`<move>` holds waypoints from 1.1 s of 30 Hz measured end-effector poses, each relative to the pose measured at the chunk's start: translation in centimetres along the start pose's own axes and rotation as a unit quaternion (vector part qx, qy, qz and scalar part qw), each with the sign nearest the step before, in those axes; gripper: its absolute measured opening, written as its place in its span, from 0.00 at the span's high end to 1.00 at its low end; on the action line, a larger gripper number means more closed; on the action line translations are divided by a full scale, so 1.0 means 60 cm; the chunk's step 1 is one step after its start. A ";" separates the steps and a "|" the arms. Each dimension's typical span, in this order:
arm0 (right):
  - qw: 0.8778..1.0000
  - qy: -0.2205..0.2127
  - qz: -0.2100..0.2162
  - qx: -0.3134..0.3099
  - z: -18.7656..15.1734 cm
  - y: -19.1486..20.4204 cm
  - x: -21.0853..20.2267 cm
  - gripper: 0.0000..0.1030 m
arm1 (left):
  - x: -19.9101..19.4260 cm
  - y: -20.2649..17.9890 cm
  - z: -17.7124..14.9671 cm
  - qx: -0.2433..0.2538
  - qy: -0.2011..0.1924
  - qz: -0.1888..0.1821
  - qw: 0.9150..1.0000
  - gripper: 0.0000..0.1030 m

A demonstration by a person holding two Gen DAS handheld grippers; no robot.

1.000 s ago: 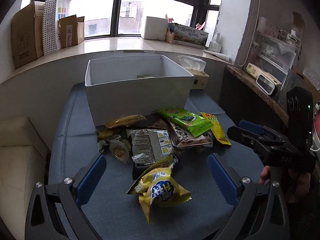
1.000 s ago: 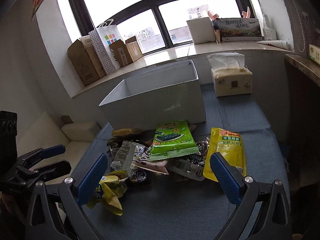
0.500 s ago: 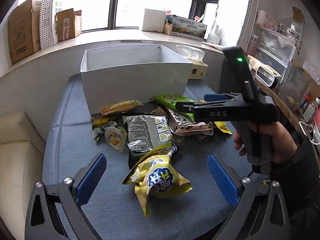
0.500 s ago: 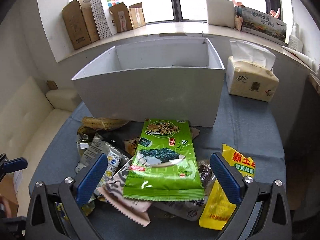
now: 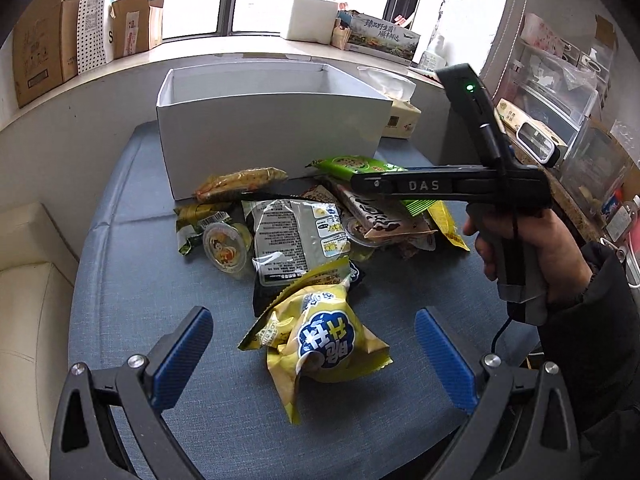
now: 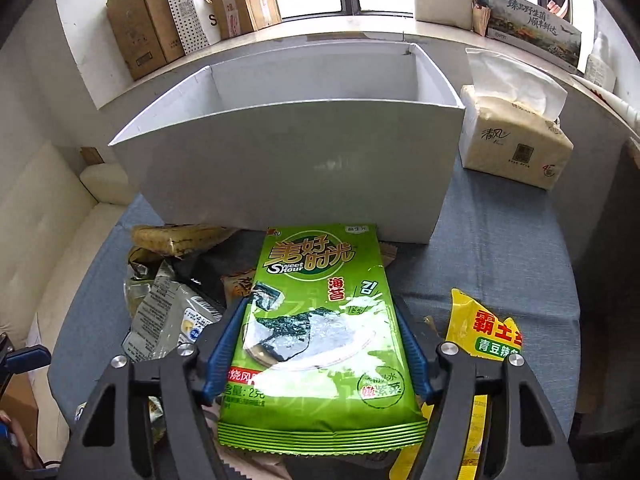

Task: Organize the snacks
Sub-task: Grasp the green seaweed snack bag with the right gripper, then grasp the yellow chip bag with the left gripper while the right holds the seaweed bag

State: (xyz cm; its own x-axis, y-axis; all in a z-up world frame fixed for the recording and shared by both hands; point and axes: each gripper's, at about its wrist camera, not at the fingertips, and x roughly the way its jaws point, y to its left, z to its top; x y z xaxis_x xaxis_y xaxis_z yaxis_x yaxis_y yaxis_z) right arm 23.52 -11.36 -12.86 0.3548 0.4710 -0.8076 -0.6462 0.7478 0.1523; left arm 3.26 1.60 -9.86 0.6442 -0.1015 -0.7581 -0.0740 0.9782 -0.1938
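A pile of snack packets lies on the blue-grey padded top [image 5: 132, 280] in front of an open white box [image 5: 272, 136]. In the right wrist view my right gripper [image 6: 322, 304] straddles a green seaweed packet [image 6: 320, 320] on top of the pile. Its jaws are closing, and the blue pads [image 6: 226, 344] lie against the packet's two long edges. Seen from the left wrist, the right gripper [image 5: 360, 182] reaches over the pile, held by a hand [image 5: 532, 248]. My left gripper [image 5: 312, 320] hangs open above a crumpled yellow chip bag [image 5: 324, 340], not touching it.
A jelly cup [image 5: 224, 246], a grey packet [image 5: 296, 236] and a yellow pea packet [image 6: 484, 332] lie in the pile. A tissue pack [image 6: 516, 148] stands right of the white box [image 6: 296, 168]. Cardboard boxes [image 6: 140, 36] line the windowsill; a cream cushion [image 5: 32, 280] lies left.
The right gripper swung in over the pile, came down around the green seaweed packet, and its jaws narrowed onto it. The left gripper sank slightly toward the yellow bag.
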 end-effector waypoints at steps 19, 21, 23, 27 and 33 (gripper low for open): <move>0.993 -0.106 0.043 0.041 -0.086 0.013 -0.191 0.29 | 0.110 -0.024 -0.013 0.041 0.067 0.076 0.994 0.11; 0.993 -0.100 0.042 0.042 -0.092 0.014 -0.183 0.29 | 0.105 -0.018 -0.015 0.031 0.066 0.058 0.996 0.26; 0.993 -0.095 0.045 0.044 -0.097 0.015 -0.177 0.29 | 0.100 -0.014 -0.017 0.033 0.062 0.072 0.995 0.32; 0.993 -0.094 0.053 0.047 -0.106 0.019 -0.173 0.29 | 0.075 0.005 -0.018 0.011 0.048 0.056 0.997 0.36; 0.992 -0.100 0.056 0.046 -0.109 0.025 -0.179 0.29 | 0.013 0.018 -0.005 -0.015 0.013 0.037 0.999 0.37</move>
State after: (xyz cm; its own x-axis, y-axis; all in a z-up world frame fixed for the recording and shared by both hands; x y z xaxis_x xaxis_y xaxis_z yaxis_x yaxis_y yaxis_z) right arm 14.32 -18.34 -7.66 0.4172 0.6297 -0.6553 -0.6277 0.7211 0.2933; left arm 3.46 2.51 -10.81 0.6168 -0.0331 -0.7864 -0.1446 0.9773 -0.1546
